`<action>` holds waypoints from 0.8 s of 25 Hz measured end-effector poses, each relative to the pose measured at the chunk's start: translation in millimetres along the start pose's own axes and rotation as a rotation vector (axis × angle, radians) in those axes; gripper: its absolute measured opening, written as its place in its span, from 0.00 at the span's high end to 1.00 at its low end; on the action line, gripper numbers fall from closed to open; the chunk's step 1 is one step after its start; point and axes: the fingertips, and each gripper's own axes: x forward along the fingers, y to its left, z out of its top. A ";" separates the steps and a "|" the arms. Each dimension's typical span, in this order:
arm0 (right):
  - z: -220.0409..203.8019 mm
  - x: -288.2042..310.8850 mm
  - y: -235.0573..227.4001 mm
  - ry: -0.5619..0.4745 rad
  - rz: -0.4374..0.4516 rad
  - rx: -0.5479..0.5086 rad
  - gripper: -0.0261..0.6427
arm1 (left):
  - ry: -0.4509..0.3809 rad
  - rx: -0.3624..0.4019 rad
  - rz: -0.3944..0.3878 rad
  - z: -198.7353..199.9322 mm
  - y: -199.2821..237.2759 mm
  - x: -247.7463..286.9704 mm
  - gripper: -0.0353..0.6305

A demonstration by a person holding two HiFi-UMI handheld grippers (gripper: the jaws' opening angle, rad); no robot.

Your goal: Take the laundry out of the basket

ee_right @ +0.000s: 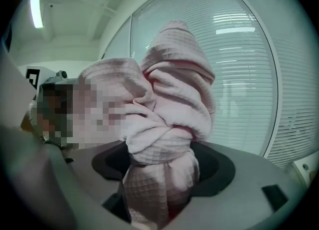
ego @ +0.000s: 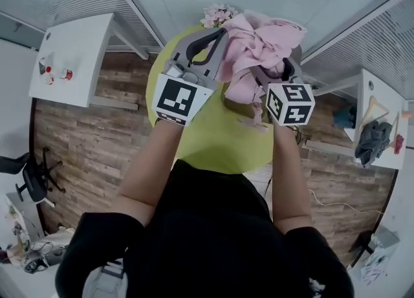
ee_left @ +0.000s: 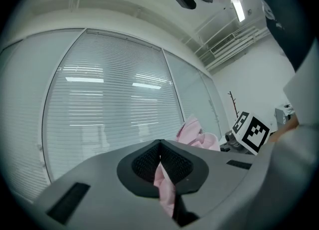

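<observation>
A pink waffle-weave cloth (ego: pixel 259 44) is held up over the round table between both grippers. My left gripper (ego: pixel 215 34) is shut on a thin edge of it; in the left gripper view that pink strip (ee_left: pixel 164 189) runs out between the closed pads (ee_left: pixel 177 166). My right gripper (ego: pixel 284 65) is shut on a thick bunch of the same cloth (ee_right: pixel 169 99), which fills its jaws (ee_right: pixel 159 169) and hides the pads. No basket can be made out; a flowered bundle (ego: pixel 217 13) shows at the table's far edge, partly behind the cloth.
The yellow-green round table (ego: pixel 220 141) lies below the grippers on a wooden floor. A white desk (ego: pixel 74 57) with small items stands at the left. Another white desk (ego: pixel 381 122) with dark cloth (ego: pixel 372 141) is at the right. Window blinds (ee_left: pixel 109 99) run along the far side.
</observation>
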 end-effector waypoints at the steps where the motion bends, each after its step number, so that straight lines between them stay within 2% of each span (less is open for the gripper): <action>1: 4.0 -2.8 4.6 -0.013 0.012 -0.009 0.40 | 0.002 -0.006 0.011 2.6 2.1 -4.8 0.93; 13: 51.6 -38.6 66.0 -0.177 0.171 -0.090 0.40 | 0.022 -0.001 0.158 23.0 13.4 -67.7 0.93; 20: 72.0 -52.6 112.1 -0.255 0.224 -0.118 0.40 | 0.000 -0.002 0.197 34.6 26.0 -107.8 0.93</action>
